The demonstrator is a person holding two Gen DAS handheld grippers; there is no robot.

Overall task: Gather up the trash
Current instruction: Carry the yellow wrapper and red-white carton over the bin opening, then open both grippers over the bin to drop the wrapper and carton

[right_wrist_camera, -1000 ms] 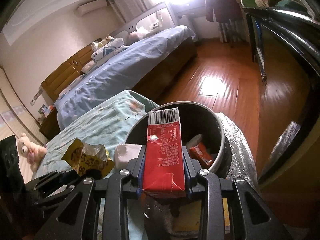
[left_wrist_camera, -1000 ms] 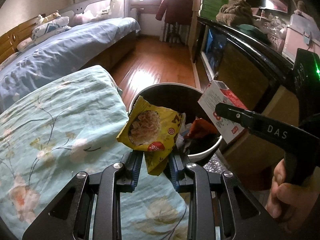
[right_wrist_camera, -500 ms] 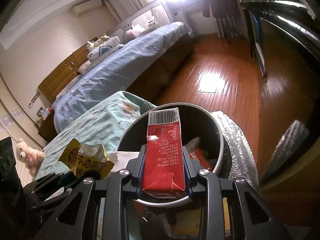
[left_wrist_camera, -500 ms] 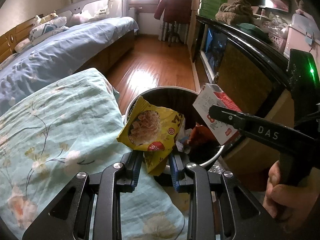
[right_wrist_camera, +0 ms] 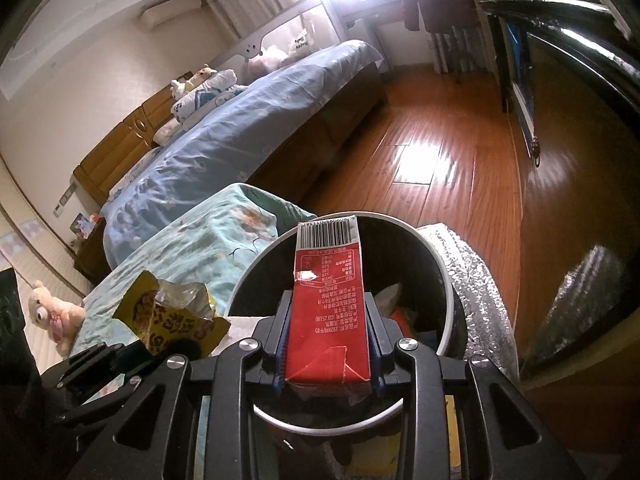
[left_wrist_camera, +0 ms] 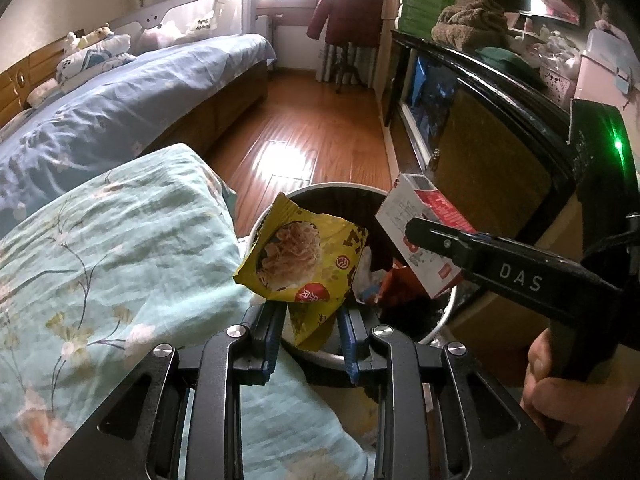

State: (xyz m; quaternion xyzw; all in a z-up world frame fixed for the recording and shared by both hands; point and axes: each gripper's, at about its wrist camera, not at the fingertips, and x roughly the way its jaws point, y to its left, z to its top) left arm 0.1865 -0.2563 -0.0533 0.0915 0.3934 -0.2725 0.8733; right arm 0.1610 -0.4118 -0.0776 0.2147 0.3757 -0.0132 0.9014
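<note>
— How many tongs do you have in play?

— Two. My left tongs [left_wrist_camera: 310,334] pinch one yellow snack wrapper [left_wrist_camera: 304,258], and my right tongs [right_wrist_camera: 328,344] are clamped on one red carton [right_wrist_camera: 326,312].

— Bins?

— One round trash bin [right_wrist_camera: 446,292], near me, under both loads. Inside it I count at least two scraps: one red, one white. The rest is too dark to count.

— And the room beyond?

— One bed with a blue duvet [left_wrist_camera: 120,96] on the far left, one floral teal cover [left_wrist_camera: 112,256] on the near left, one dark coat [left_wrist_camera: 348,8] hanging far off by the window, and one plush bear [right_wrist_camera: 50,308] low on the left.
</note>
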